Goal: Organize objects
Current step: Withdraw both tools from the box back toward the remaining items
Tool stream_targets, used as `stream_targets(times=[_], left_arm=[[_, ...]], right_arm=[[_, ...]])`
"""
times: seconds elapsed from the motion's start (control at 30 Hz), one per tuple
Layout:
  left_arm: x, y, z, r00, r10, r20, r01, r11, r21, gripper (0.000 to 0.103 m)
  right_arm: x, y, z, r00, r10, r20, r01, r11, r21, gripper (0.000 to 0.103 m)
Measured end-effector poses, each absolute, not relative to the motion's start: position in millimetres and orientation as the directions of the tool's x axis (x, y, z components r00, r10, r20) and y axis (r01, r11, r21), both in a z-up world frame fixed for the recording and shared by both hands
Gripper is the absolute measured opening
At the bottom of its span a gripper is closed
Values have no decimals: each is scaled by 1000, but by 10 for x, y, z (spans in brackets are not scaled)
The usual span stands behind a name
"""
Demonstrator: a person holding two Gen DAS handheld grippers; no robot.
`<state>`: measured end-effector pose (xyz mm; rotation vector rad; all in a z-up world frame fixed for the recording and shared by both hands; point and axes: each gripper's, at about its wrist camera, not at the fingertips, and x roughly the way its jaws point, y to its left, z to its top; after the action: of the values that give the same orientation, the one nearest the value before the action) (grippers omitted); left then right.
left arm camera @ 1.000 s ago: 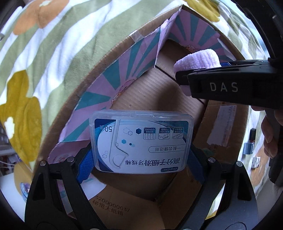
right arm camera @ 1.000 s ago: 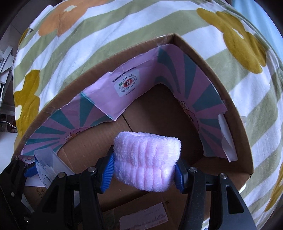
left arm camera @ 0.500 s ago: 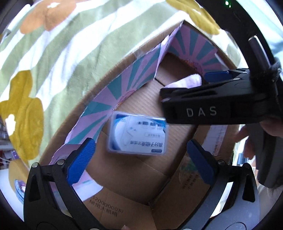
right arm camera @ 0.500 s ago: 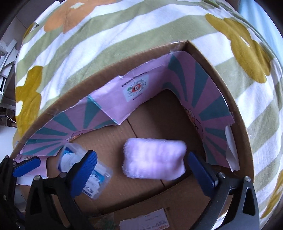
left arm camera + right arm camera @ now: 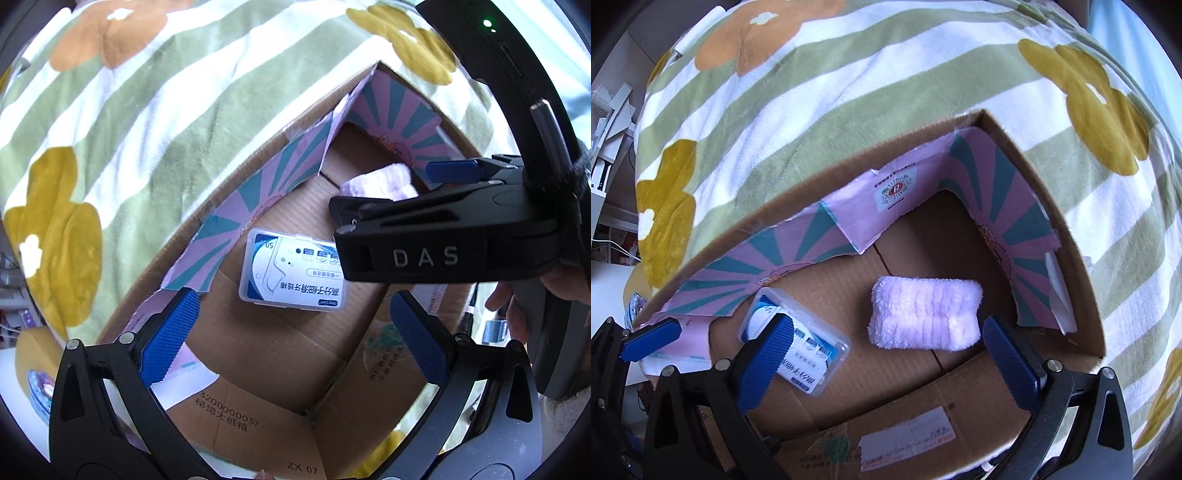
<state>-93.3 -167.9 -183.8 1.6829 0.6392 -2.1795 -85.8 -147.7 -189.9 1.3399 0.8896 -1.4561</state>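
Note:
A clear plastic floss-pick case (image 5: 291, 275) with a blue and white label lies flat on the floor of an open cardboard box (image 5: 280, 354). My left gripper (image 5: 295, 332) hangs above it, open and holding nothing. A fluffy pale-pink folded cloth (image 5: 925, 317) rests on the box floor to the right of the case (image 5: 798, 354). Over the cloth my right gripper (image 5: 886, 354) stands open and empty. In the left wrist view the right gripper's black body (image 5: 443, 236) covers the case's right end and most of the cloth (image 5: 380, 181).
The box (image 5: 1052, 206) has pink and teal striped lining on its inner walls and sits on a green-and-white striped blanket (image 5: 849, 92) with yellow and orange flowers. A person's hand (image 5: 517, 314) holds the right gripper's handle. Shelving and clutter show at the far left.
Both grippers opened and let go: the case dropped from the left and the cloth from the right onto the box floor. Both grippers have risen a little since.

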Motion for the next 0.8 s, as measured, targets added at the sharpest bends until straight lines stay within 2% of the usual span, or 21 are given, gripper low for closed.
stream_targets(times=[0.33,0.8], left_arm=[[-668,-1507,-1326,-319,-2,-948,427,-893,-142,103],[-170,-1175,-510,-395,24,-918,240,-962,-129,103]], right_arm=[[-816,-1213,-1227,-30,-238,-971,922,-382,65,102],[-545,-175,-184,-143,-342,-929,809,-580,90,102]])
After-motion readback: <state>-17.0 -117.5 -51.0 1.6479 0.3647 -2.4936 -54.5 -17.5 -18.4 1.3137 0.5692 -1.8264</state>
